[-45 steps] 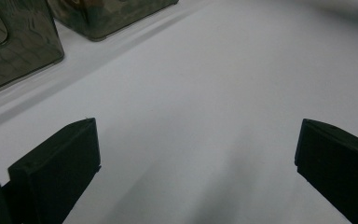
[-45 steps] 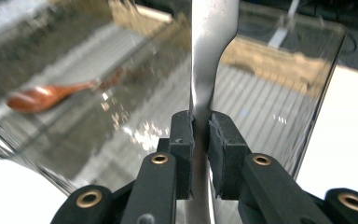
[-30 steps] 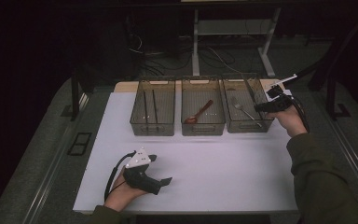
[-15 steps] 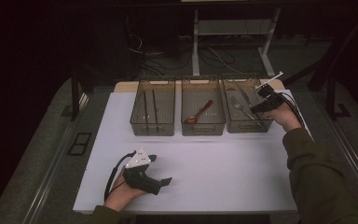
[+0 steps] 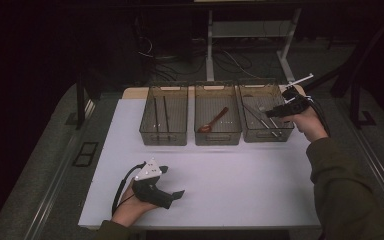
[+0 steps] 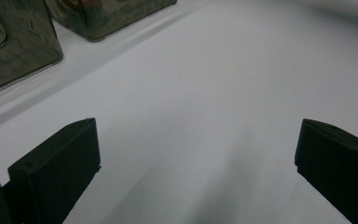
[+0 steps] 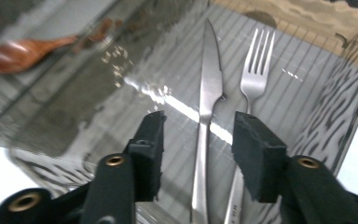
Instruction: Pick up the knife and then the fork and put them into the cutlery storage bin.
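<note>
So the right gripper (image 7: 198, 154) is hanging over the rightmost bin (image 5: 266, 136), jaws partly apart and they've just been opening. Nothing is clamped between them. In the right gripper view you look straight down past the two black pads at a knife (image 7: 209, 93) and a fork (image 7: 254, 70) lying side by side on the bin's ribbed floor, handles toward the camera, blade and tines pointing away. The knife's handle lines up with the gap between the jaws but sits below them, not pinched. From the high view that gripper (image 5: 275, 113) sits at the bin's right edge, with the person's hand (image 5: 307, 122) and dark sleeve coming up from the lower right.

Next bin over, the middle one (image 5: 218, 136), has a wooden spoon (image 5: 214, 121) lying at a slant. You can also catch it through the clear wall in the right gripper view (image 7: 21, 51). The left bin (image 5: 163, 136) holds a pair of dark chopsticks (image 5: 160, 114), roughly parallel.

All three bins stand in a row at the far side of the white table (image 5: 240, 190). Down near the front left, the left gripper (image 5: 176, 191) rests low over the bare tabletop, well apart from the bins, jaws spread wide with nothing in them.
</note>
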### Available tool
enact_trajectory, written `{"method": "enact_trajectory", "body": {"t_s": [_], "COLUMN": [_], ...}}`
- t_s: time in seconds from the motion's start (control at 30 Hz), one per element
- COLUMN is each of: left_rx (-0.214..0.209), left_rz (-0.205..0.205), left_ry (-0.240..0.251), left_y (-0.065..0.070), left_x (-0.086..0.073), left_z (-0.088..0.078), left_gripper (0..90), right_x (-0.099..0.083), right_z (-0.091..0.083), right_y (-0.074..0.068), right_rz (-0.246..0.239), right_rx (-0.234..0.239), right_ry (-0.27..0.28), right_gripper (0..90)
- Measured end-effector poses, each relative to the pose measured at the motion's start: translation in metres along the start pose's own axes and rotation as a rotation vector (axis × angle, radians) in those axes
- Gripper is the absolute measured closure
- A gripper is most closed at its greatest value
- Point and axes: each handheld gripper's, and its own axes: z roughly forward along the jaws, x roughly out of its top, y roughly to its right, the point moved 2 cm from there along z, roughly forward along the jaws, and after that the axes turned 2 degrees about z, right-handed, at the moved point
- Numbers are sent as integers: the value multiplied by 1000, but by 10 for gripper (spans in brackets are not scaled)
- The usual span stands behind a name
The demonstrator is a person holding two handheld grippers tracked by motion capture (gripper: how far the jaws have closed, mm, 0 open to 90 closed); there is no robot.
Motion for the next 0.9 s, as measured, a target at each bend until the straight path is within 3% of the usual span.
{"method": "enact_trajectory", "body": {"t_s": [0.27, 0.43, 0.6, 0.9], "left_rx": [4, 6, 6, 3], "left_rz": [1, -1, 2, 0], "left_ry": [-3, -3, -7, -3], "left_y": [-2, -3, -4, -5], "left_x": [0, -1, -1, 1], "left_z": [-1, -1, -2, 0], "left_gripper": [0, 0, 0, 0], "right_x": [-6, -12, -16, -29], "right_z": [-9, -8, -11, -23], "right_y": [-1, -2, -2, -13], "right_rz": [26, 15, 26, 4], "right_rx": [82, 50, 66, 67], "right_ry": [134, 162, 207, 268], "right_gripper": [398, 341, 281, 235]}}
